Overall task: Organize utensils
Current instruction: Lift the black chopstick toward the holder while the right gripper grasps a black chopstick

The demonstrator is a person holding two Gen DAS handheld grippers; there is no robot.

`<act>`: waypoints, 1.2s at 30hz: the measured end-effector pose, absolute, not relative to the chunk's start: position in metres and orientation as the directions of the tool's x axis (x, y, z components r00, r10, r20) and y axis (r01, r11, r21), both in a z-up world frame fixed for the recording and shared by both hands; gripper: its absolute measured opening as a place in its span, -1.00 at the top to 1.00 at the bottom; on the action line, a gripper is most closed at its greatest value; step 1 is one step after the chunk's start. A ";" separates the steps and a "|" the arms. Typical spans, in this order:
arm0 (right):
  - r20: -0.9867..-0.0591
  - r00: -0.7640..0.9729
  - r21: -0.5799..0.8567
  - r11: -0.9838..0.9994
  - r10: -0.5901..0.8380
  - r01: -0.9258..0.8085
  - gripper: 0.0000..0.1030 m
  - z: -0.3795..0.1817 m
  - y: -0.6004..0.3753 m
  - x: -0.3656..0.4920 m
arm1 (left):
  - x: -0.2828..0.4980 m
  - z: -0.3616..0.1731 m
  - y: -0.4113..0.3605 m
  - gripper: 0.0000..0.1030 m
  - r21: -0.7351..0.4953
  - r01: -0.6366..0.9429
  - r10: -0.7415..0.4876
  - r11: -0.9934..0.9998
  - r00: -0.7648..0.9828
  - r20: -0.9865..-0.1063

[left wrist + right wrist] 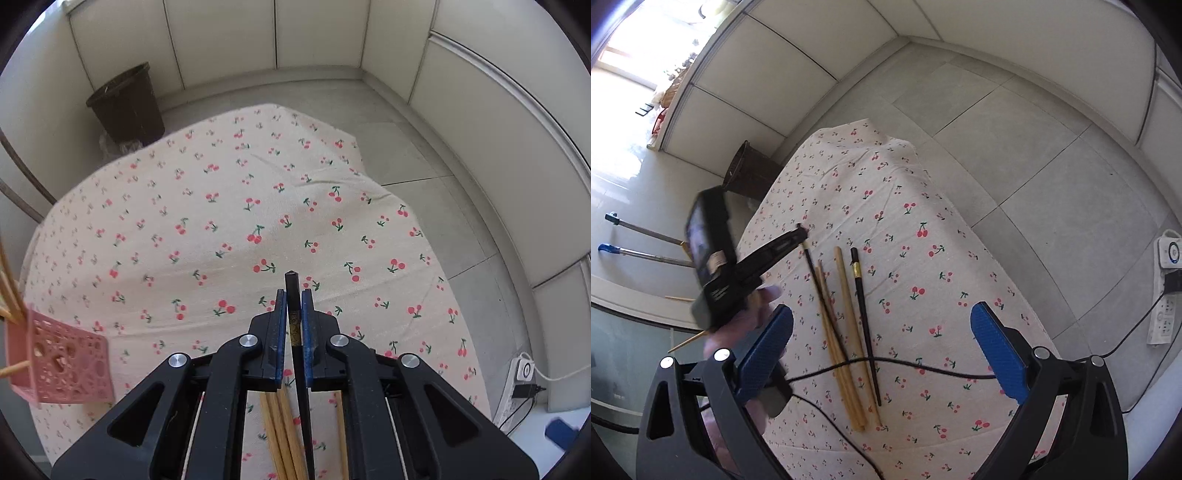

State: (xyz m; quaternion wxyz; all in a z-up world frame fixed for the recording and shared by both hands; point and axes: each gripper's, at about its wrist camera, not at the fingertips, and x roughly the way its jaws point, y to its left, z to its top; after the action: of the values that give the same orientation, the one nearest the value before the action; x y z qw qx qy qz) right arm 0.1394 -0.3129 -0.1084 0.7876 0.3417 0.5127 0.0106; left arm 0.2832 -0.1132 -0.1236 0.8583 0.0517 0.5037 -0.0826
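The left hand-held gripper [294, 295] pinches a black chopstick [291, 286], long axis pointing toward twelve o'clock. The right hand-held gripper [882, 339] is spread wide above more chopsticks [846, 332] lying lengthwise on the cherry-print desk [923, 258]. A pink basket [70, 362] sits at nine o'clock; grey floor [1034, 147] surrounds.

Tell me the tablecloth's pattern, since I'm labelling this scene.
Cream tablecloth printed with small red cherries on green stems; clearest in the left wrist view.
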 end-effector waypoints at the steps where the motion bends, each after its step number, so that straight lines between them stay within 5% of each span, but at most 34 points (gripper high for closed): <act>1: -0.809 0.470 0.535 0.774 0.354 0.339 -0.83 -0.113 -0.312 0.145 | 0.275 -0.112 -0.110 0.86 0.013 0.209 -0.094 0.978 0.495 -0.864; 10: -0.863 0.412 0.440 0.835 0.292 0.331 -0.80 -0.148 -0.284 0.189 | 0.196 -0.025 -0.065 0.87 -0.029 0.238 -0.174 0.971 0.613 -0.771; 14: -0.886 0.371 0.403 0.858 0.278 0.319 -0.33 -0.160 -0.267 0.205 | 0.166 -0.008 -0.037 0.87 -0.052 0.196 -0.169 0.979 0.652 -0.739; 19: -0.894 0.345 0.394 0.868 0.286 0.301 -0.01 -0.174 -0.250 0.220 | 0.130 0.024 0.000 0.88 -0.055 0.147 -0.145 0.988 0.727 -0.671; 31: -0.928 0.333 0.259 0.932 0.167 0.255 0.10 -0.182 -0.211 0.238 | 0.089 0.070 0.039 0.88 -0.103 0.121 -0.158 0.987 0.805 -0.571; 36: -0.930 0.364 0.118 0.979 0.050 0.167 0.86 -0.183 -0.186 0.238 | 0.084 0.076 0.046 0.88 -0.118 0.110 -0.157 0.987 0.816 -0.556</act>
State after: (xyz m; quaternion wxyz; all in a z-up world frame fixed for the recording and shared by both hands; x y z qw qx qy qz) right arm 0.2379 -0.1864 -0.1828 0.8201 0.0966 0.5629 -0.0356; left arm 0.0839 0.0456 0.0764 0.9522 -0.0402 0.2947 -0.0701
